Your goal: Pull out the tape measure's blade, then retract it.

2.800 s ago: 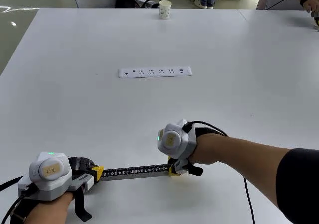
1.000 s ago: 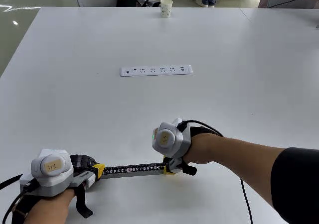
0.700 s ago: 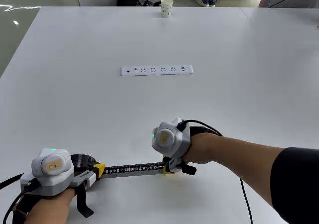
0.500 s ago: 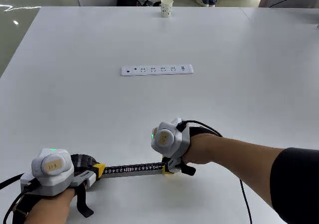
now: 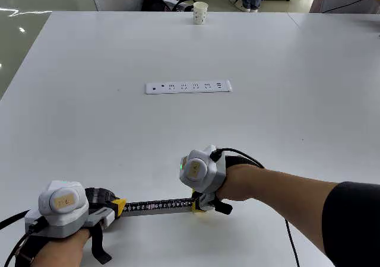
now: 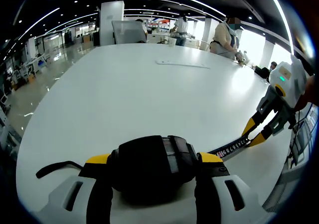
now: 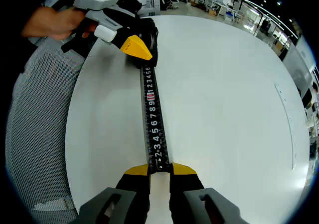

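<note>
Head view, set against the pictures from the last few seconds: less blade laid out on the white worktop than before. Right gripper now closer to the tape measure case, having crept leftward along the line of the blade. Left gripper and case in much the same spot as before. Not mere camera drift, judging by the power strip and the paper cup, both shifted only slightly in the picture against a plainly narrower gap between the two grippers.

Right gripper view: jaws closed on the very end of the blade, yellow tips pinching it from both sides, printed scale running straight away to the case at the far end. Flat and untwisted, no kink visible.

Left gripper view: jaws closed around the black case, one yellow tip on each flank. Case resting on the worktop near its front-left corner, blade leaving to the right toward the other gripper.

Meaning for the task, as a judgement: pull-out apparently done and retraction under way, with the end being walked back toward the case rather than let fly. Still a fair run of blade to feed in. Worth keeping the end pinched and in line with the mouth of the case right up to contact. Letting go early risks a snap-back and a whipping blade.
</note>
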Demonstrator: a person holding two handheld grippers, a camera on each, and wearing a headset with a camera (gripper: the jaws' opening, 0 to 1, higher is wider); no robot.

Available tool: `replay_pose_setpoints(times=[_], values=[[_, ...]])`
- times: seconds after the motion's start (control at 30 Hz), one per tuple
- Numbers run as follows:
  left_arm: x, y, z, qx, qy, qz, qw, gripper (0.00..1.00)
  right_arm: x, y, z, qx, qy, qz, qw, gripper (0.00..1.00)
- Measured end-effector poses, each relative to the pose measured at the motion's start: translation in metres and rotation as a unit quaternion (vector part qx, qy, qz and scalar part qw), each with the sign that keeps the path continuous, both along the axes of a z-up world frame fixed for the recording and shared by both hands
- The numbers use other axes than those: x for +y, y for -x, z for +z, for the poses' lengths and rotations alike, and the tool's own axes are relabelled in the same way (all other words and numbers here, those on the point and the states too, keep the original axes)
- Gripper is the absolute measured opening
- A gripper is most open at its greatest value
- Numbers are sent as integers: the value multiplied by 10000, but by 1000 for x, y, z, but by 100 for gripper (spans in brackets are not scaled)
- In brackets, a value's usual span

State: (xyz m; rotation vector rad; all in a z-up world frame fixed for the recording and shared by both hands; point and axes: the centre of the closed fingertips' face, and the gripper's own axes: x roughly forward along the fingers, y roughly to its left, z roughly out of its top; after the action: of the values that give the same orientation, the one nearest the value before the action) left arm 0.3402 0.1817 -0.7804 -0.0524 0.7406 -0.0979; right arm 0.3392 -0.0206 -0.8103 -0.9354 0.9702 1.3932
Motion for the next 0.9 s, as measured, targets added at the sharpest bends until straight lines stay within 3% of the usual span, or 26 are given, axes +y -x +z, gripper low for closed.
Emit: replay_pose_setpoints(times=[0.9], values=[[0, 0, 0, 10, 8, -2, 10000, 62, 8, 1, 0, -17, -88, 68, 9999, 10]])
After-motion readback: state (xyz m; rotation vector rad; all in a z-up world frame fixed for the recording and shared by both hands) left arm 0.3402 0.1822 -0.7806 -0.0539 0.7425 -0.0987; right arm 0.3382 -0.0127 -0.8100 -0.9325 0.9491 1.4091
